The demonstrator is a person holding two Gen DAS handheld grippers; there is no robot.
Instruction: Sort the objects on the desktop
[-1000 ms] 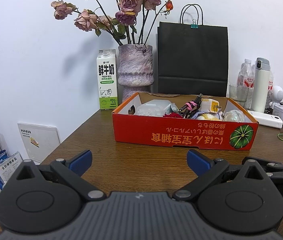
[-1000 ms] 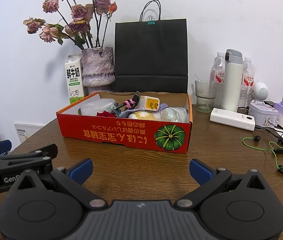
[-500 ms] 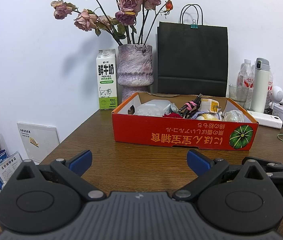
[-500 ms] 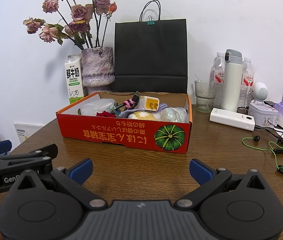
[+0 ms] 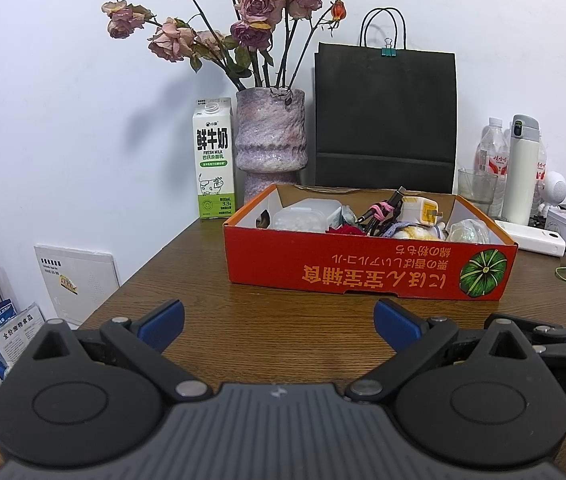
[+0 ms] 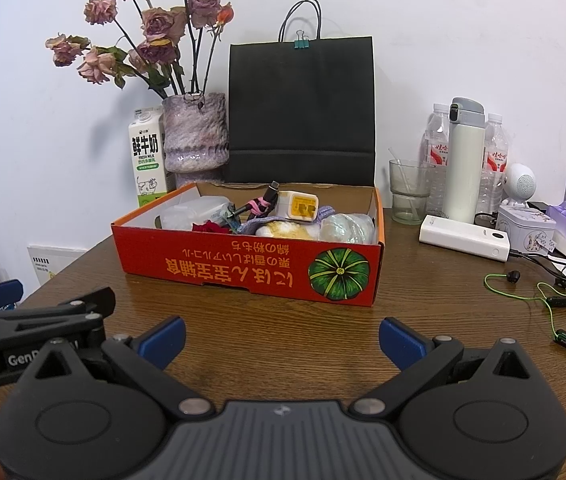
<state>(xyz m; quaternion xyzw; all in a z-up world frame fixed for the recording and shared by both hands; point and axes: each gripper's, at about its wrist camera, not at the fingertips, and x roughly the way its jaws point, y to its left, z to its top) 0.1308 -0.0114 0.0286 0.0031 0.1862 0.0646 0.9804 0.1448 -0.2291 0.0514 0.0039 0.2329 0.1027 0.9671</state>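
Left wrist view shows the left gripper (image 5: pixel 279 326) spread wide and empty, low over the table (image 5: pixel 211 280), facing the red box (image 5: pixel 363 270). Right gripper (image 6: pixel 281 340) is likewise spread and holds nothing. In the box lie a clear tub (image 6: pixel 193 212), a charger (image 6: pixel 299 206), a cable (image 6: pixel 261 202) and wrapped bundles. On the table to the right lie a power bank (image 6: pixel 463 240) and green earphones (image 6: pixel 543 300), apart from the box. This fits either a box already filled or one about to be emptied, so I cannot judge which. Whatever gets picked, I would come in from above, clear of the box wall, and pinch one item at its firmest part, since the cable looks tangled with its neighbours.
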